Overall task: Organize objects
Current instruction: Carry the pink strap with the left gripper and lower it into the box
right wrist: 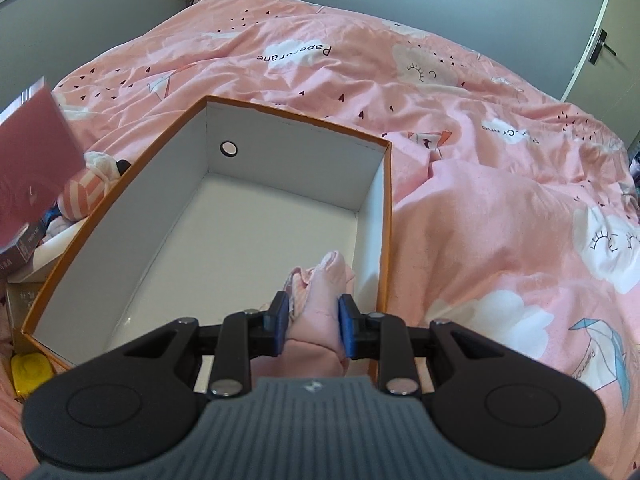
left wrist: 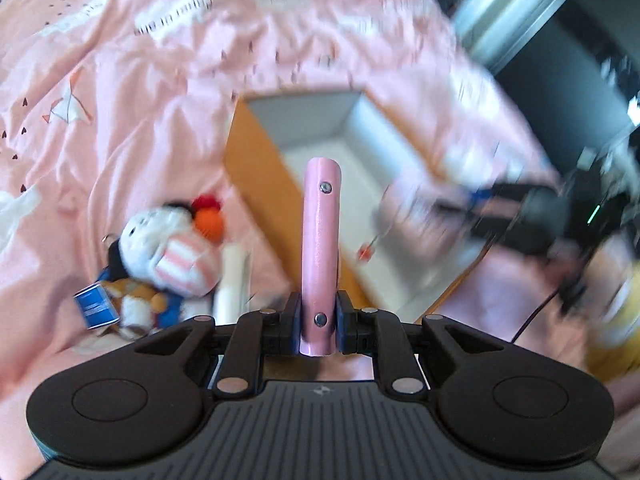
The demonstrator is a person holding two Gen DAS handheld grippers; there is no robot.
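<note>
My left gripper (left wrist: 319, 316) is shut on a narrow pink piece (left wrist: 321, 240) with two screws in it, which stands up between the jaws in front of the open box (left wrist: 256, 168). The box (right wrist: 388, 200) is orange outside and white inside, and it lies on the pink bedspread (right wrist: 480, 220). My right gripper (right wrist: 314, 320) is shut on a bundle of pink cloth (right wrist: 324, 280) over the box's near right corner. In the left wrist view the right gripper (left wrist: 520, 216) is a dark blur at the right. A tilted pink slab (right wrist: 36, 156) shows at the left edge of the right wrist view.
Left of the box lie a white plush toy (left wrist: 168, 244), a small blue box (left wrist: 96, 306) and a white tube (left wrist: 234, 280). A yellow case (right wrist: 30, 372) sits by the box's near left corner. A door (right wrist: 600, 48) stands beyond the bed at the right.
</note>
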